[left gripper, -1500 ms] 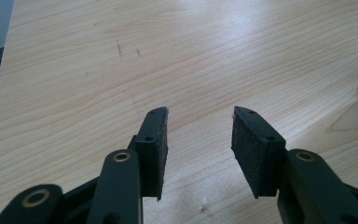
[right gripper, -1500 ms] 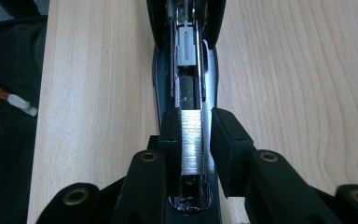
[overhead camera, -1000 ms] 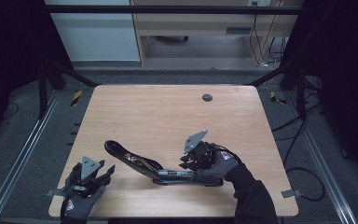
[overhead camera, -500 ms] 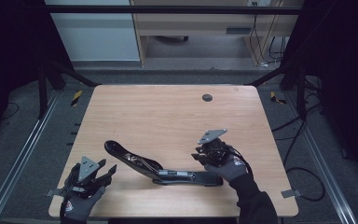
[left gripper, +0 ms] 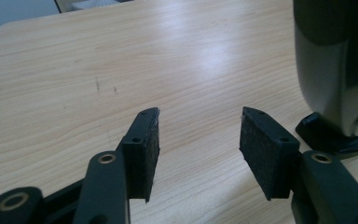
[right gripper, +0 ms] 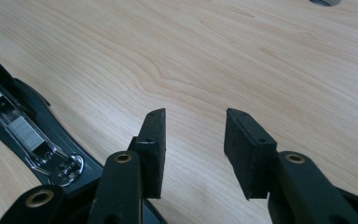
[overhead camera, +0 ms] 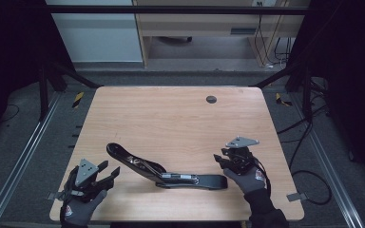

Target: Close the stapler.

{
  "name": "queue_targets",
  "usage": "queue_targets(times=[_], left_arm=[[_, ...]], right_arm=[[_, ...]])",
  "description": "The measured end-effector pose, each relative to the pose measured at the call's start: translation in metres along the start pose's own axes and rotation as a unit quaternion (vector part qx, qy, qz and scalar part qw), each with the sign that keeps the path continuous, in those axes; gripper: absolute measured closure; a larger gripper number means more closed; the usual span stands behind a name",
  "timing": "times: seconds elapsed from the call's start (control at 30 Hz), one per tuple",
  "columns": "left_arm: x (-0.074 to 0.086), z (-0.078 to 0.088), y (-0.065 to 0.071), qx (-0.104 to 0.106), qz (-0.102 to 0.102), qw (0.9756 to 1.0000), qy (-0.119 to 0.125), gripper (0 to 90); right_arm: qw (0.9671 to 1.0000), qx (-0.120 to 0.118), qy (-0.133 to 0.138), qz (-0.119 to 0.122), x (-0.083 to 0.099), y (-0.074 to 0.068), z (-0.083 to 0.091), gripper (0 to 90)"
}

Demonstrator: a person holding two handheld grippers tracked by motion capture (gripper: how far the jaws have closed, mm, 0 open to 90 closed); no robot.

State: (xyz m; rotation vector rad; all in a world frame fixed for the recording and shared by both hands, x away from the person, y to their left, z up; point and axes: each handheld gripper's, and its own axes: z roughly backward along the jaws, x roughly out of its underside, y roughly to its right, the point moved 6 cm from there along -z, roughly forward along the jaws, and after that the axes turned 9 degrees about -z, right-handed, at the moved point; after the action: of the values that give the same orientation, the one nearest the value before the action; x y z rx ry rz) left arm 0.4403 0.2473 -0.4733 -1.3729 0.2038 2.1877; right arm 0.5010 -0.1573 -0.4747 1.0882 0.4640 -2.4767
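Observation:
A long black stapler (overhead camera: 171,176), swung open flat, lies across the near part of the wooden table (overhead camera: 180,118). My left gripper (overhead camera: 110,168) rests near the table's front left corner, just left of the stapler's raised end (left gripper: 331,70). Its jaws have just been opening; they stand apart over bare wood (left gripper: 198,126). My right gripper (overhead camera: 220,160) hovers just beyond the stapler's right end, held by a gloved hand. Its jaws have also just been opening and stand wide with nothing between them (right gripper: 195,116). The stapler's staple channel (right gripper: 28,130) runs along their left.
A round cable hole (overhead camera: 211,99) sits at the table's far right. Metal frame rails (overhead camera: 24,147) run along both sides of the table. Cables (overhead camera: 309,175) trail on the floor at the right.
My right gripper has come off the stapler's right end and moved to the right, its jaws spreading. The left gripper stayed in place while its jaws widened.

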Motion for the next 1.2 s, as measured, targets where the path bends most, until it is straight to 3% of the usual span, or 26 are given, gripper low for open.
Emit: queue_targets(times=[0.3, 0.47, 0.6, 0.8, 1.2], left_arm=[[-0.006, 0.007, 0.007, 0.005, -0.003, 0.9999, 0.014, 44.5], [-0.011, 0.012, 0.010, 0.008, -0.003, 0.9997, 0.024, 43.1], [-0.014, 0.013, 0.015, 0.014, -0.003, 0.9995, 0.030, 42.4], [-0.020, 0.017, 0.020, 0.024, -0.005, 0.9989, 0.040, 41.7], [-0.031, 0.024, 0.028, 0.031, -0.005, 0.9977, 0.059, 39.1]], right_arm=[[0.9988, 0.030, 0.008, -0.037, 0.026, 0.020, 0.018, 58.1], [0.9980, 0.044, 0.010, -0.043, 0.040, 0.027, 0.025, 57.6], [0.9980, 0.042, 0.001, -0.047, 0.048, 0.028, 0.024, 57.6], [0.9978, 0.035, 0.008, -0.056, 0.054, 0.029, 0.026, 57.6], [0.9982, 0.025, 0.009, -0.053, 0.055, 0.026, 0.028, 58.8]])
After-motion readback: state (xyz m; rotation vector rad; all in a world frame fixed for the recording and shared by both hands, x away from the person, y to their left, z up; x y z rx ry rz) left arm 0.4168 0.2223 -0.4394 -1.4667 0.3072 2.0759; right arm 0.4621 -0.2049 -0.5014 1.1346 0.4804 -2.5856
